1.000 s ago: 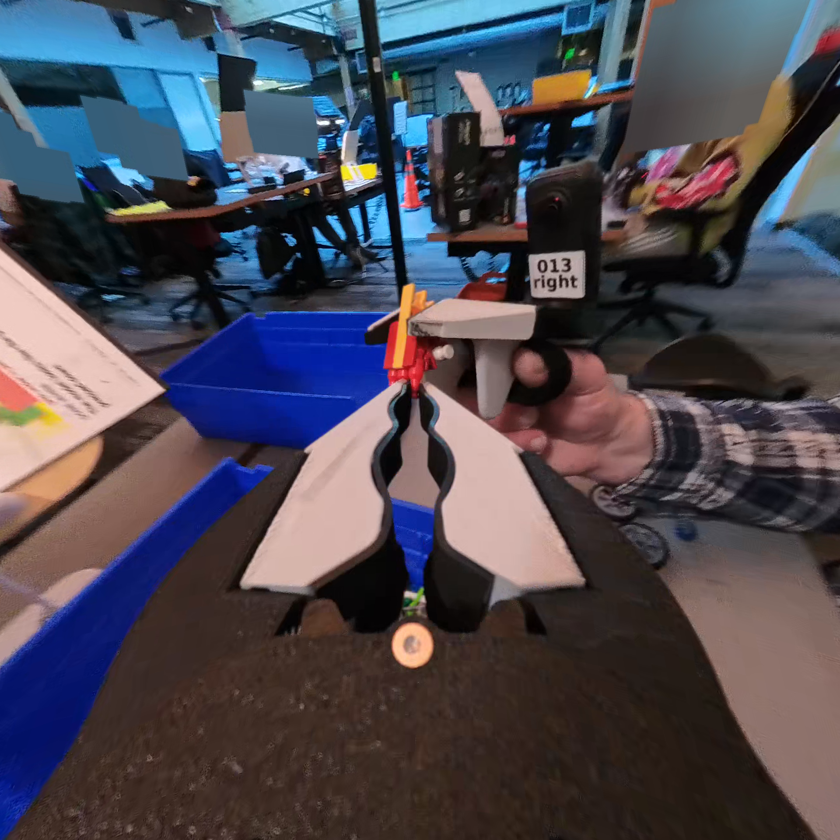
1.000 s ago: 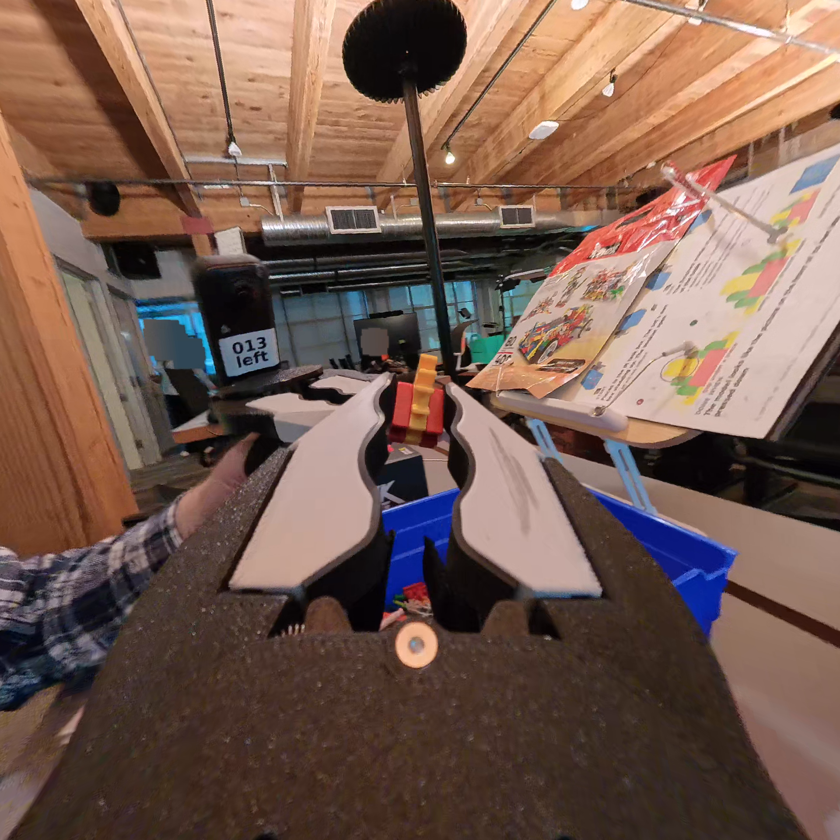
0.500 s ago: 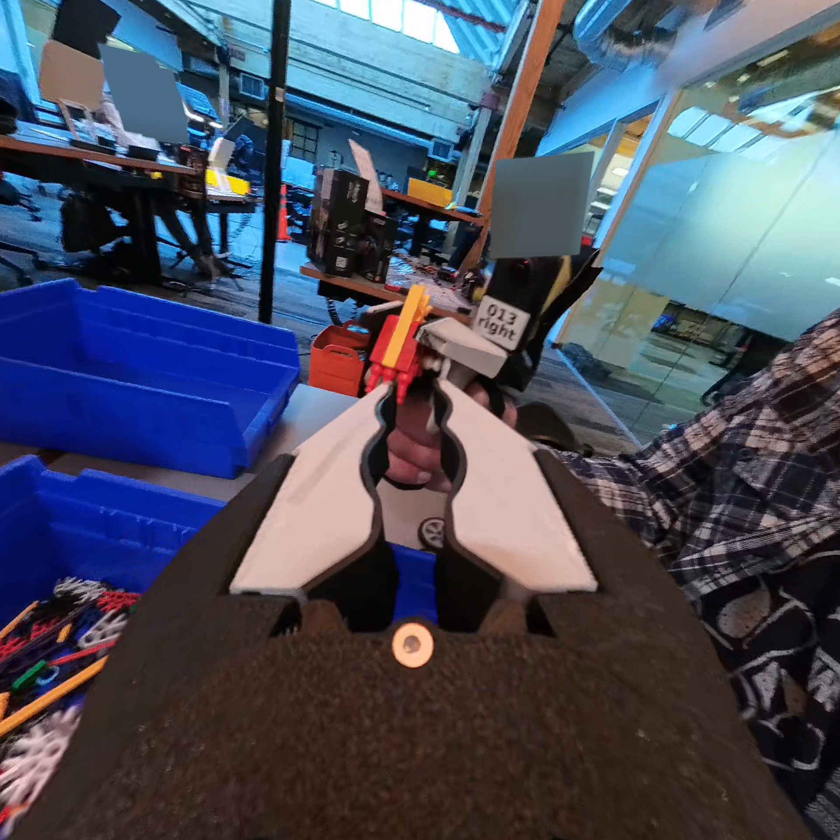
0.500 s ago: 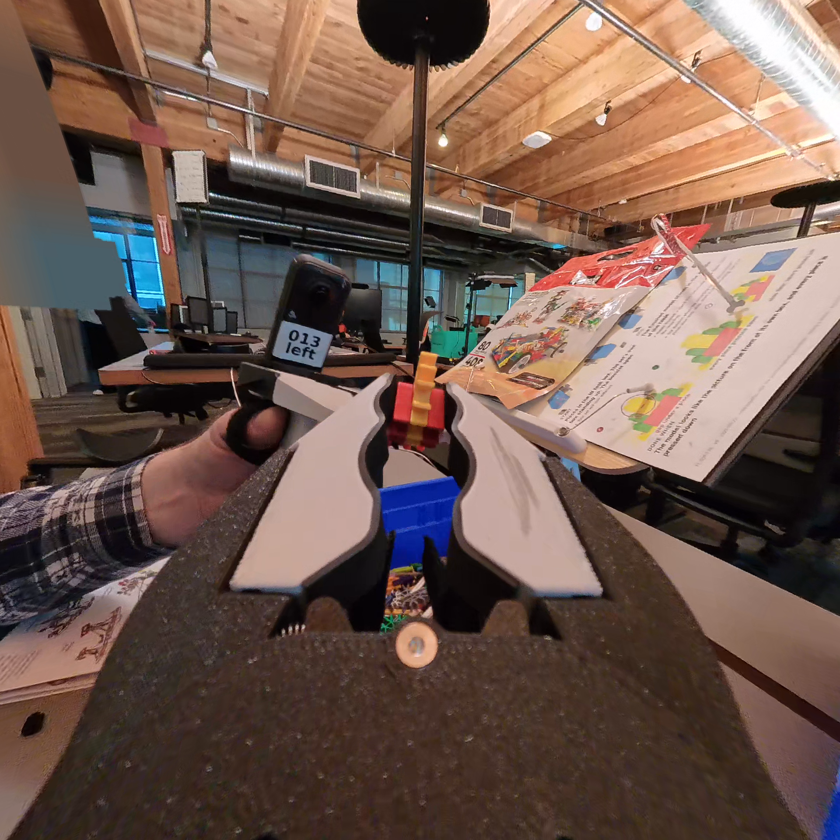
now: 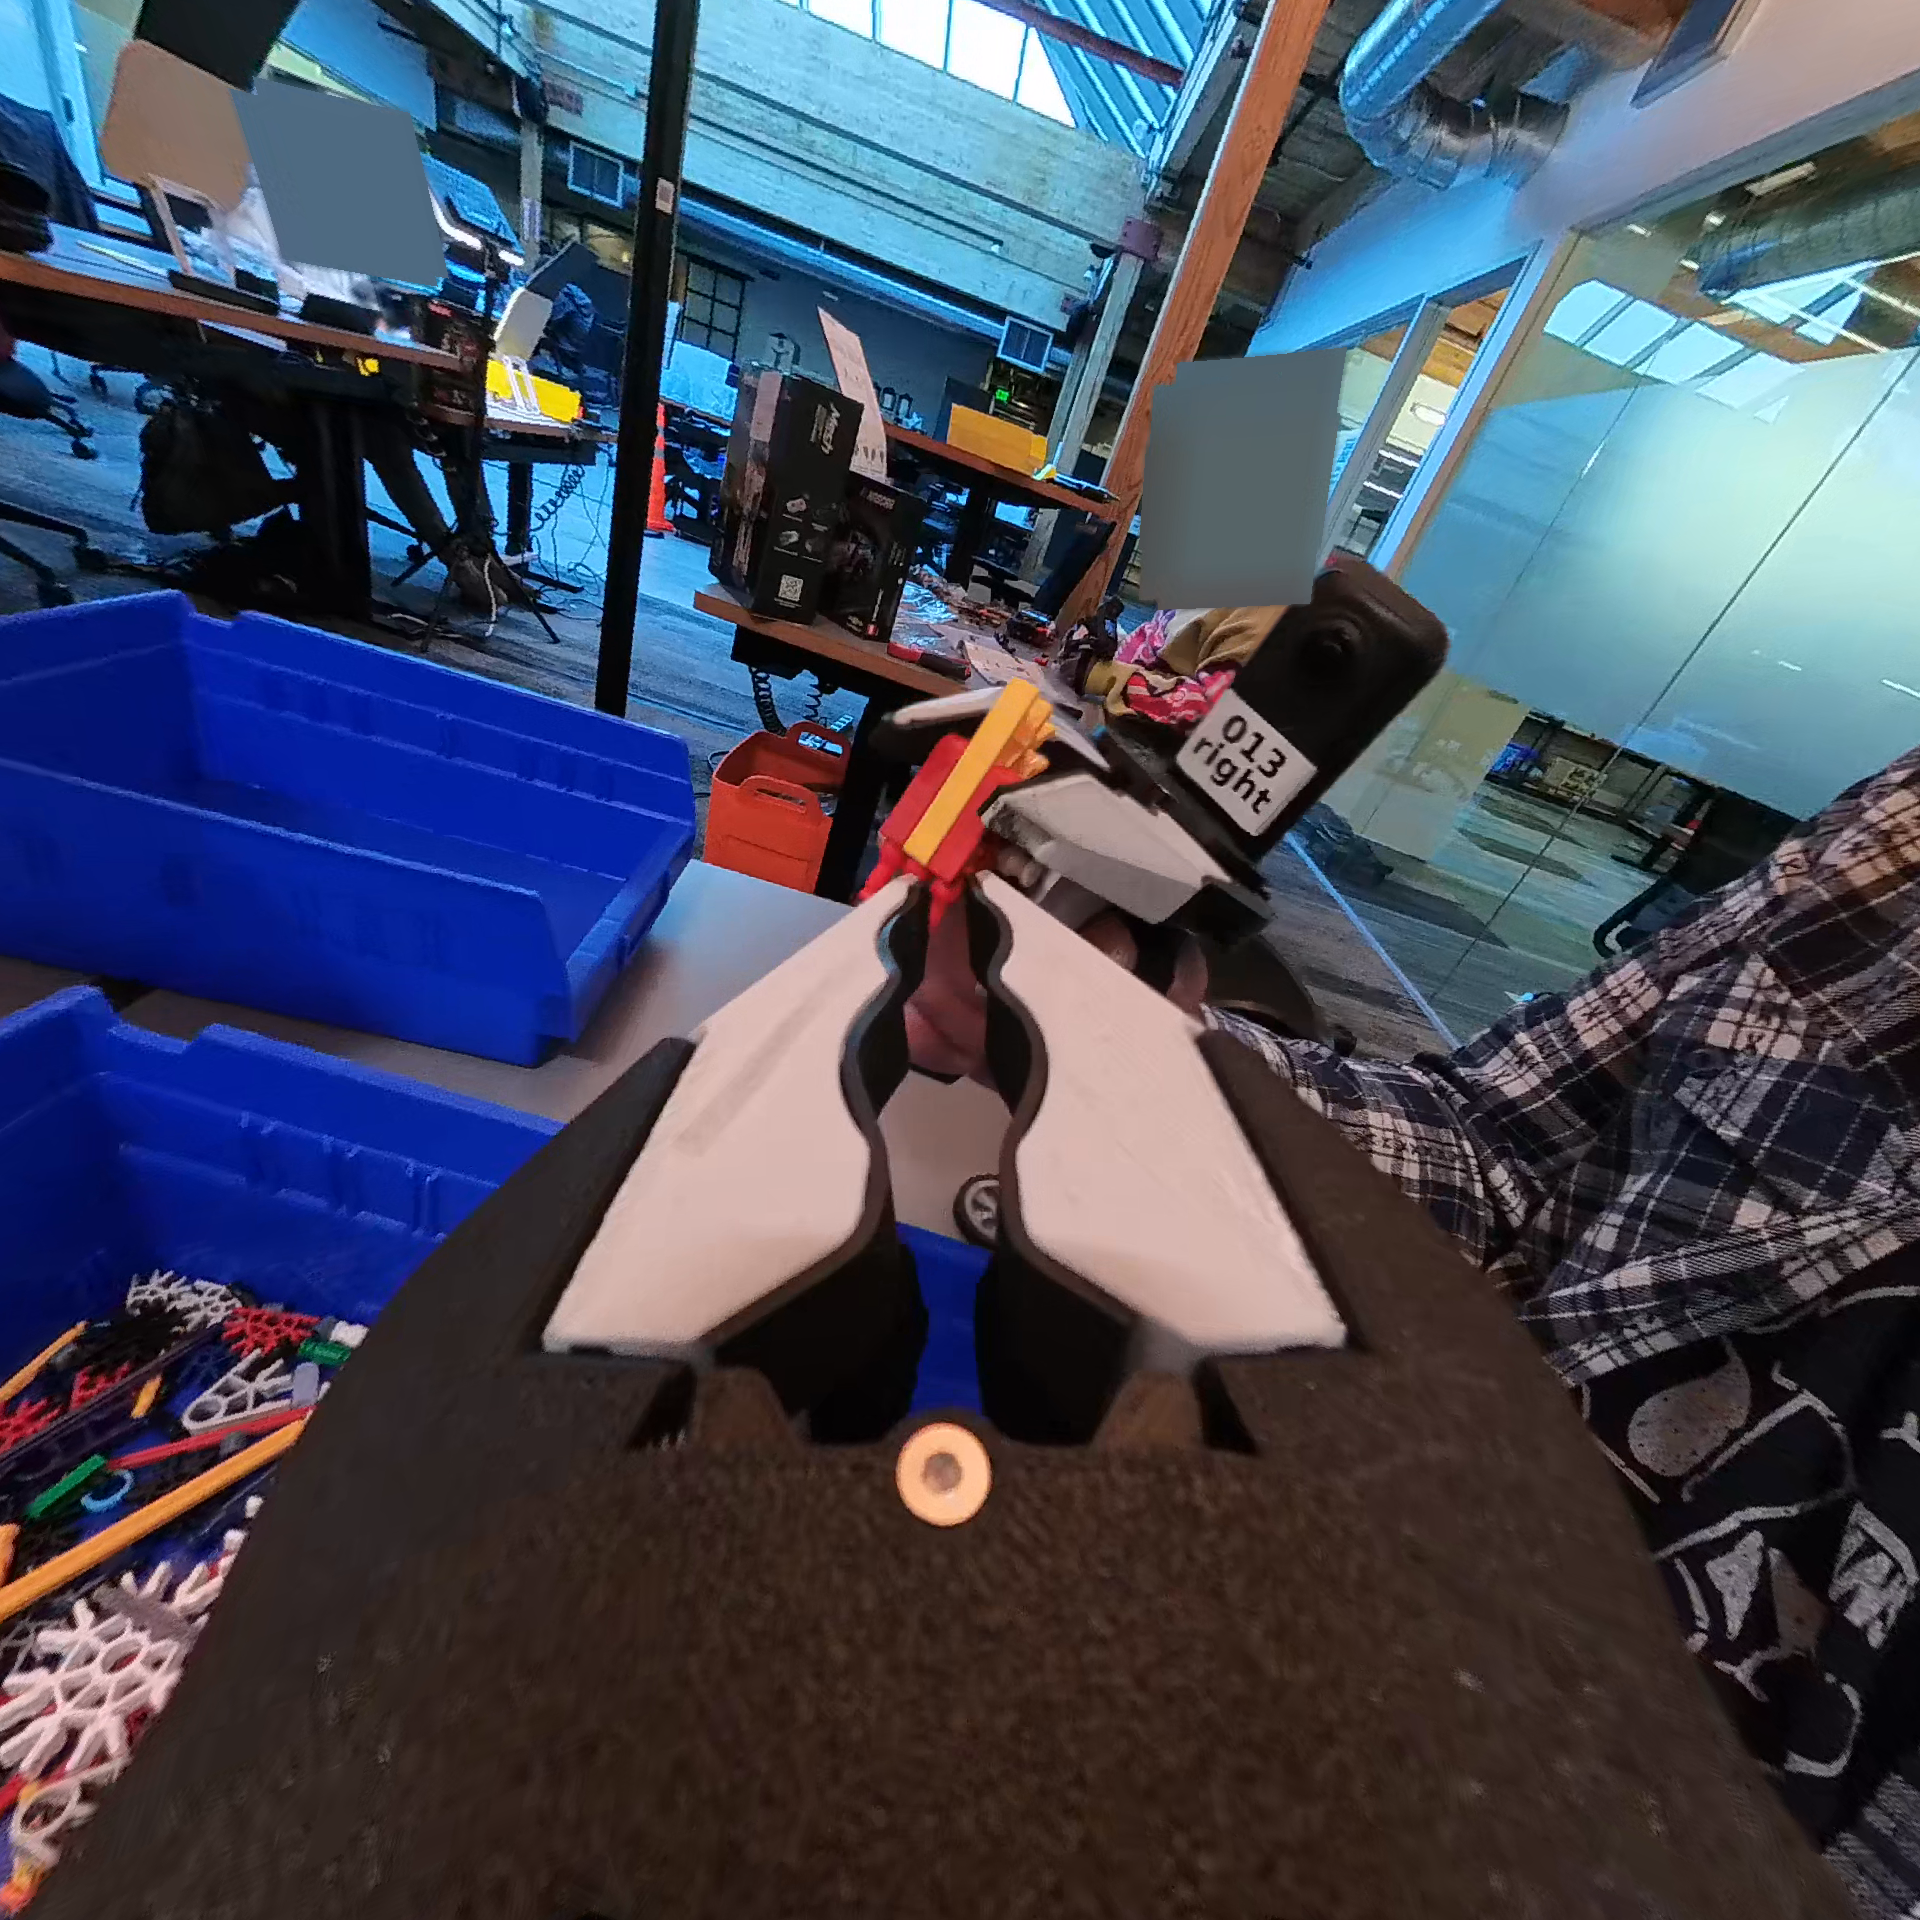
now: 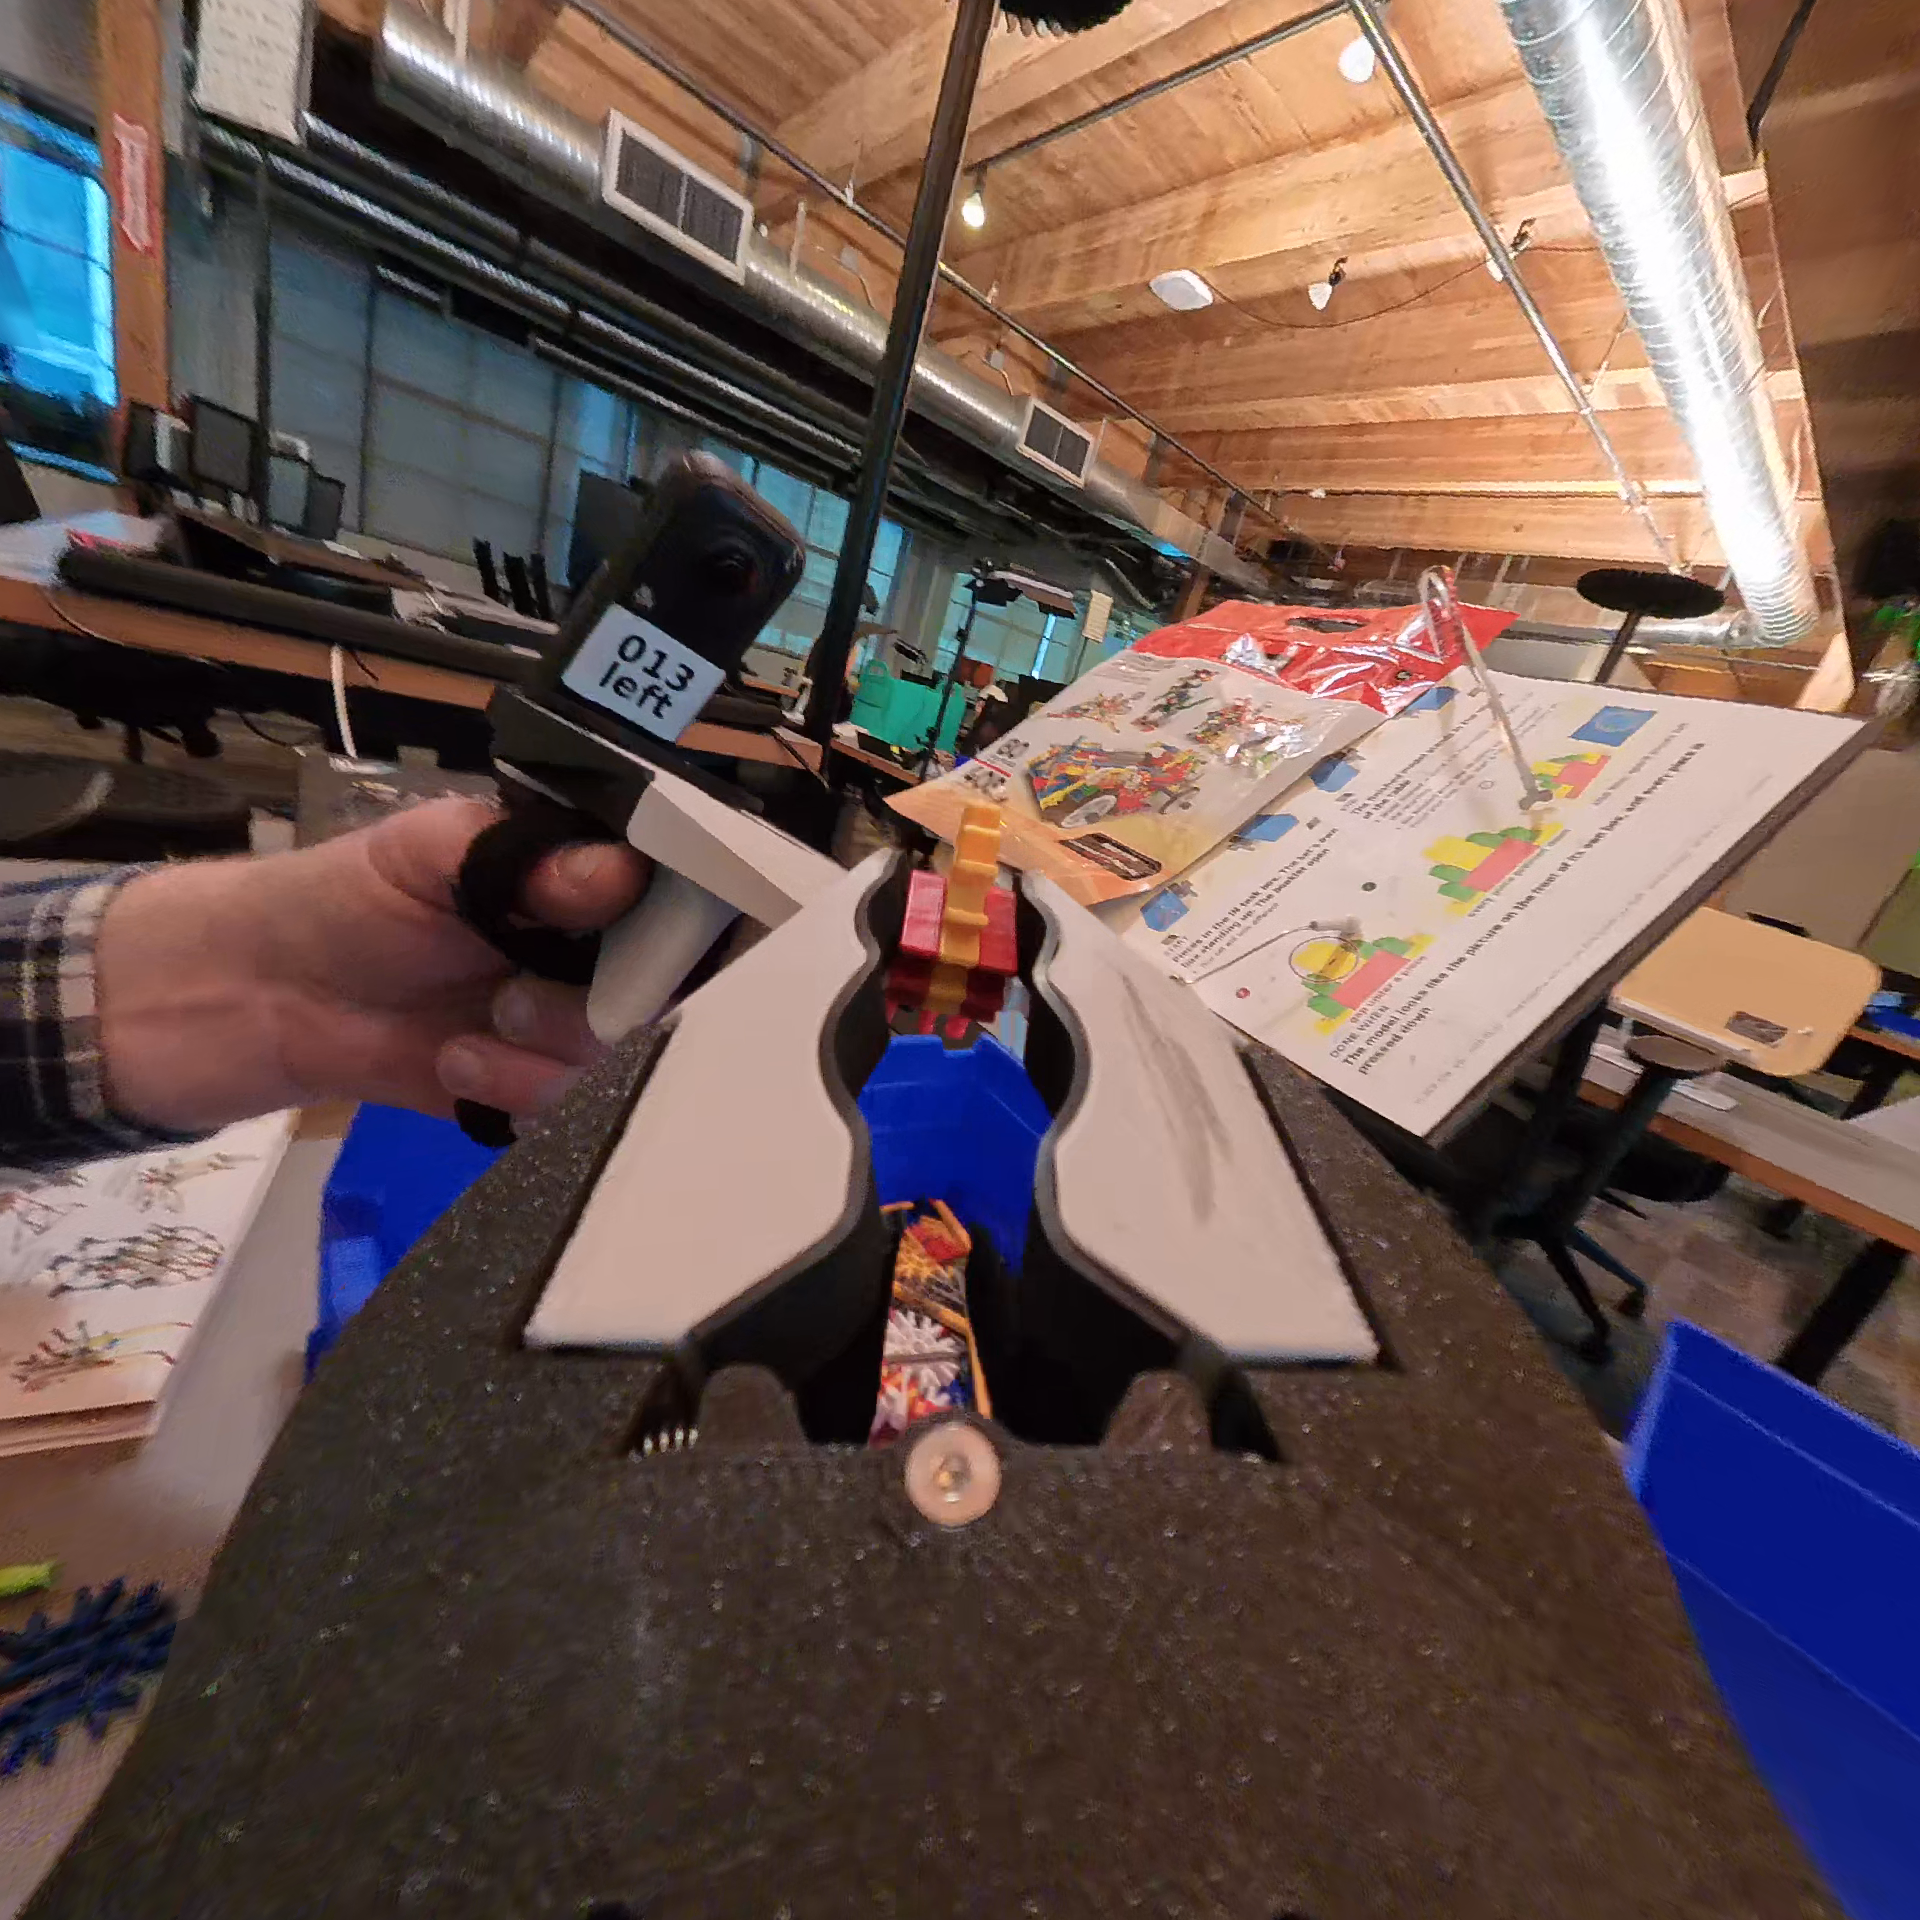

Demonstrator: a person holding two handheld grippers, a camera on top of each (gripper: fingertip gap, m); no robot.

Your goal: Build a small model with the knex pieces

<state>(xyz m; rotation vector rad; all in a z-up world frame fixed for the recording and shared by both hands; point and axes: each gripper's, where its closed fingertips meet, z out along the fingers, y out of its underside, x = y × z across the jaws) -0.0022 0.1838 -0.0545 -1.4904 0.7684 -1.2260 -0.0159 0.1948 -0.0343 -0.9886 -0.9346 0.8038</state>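
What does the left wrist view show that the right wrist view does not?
Only the left wrist view shows the empty blue bin, the orange box on the floor and the right gripper from outside. Only the right wrist view shows the instruction board, the toy packet clipped to it and the left gripper from outside. Both show the red and yellow toy piece, pinched by both grippers, and the blue bin of loose toy parts.
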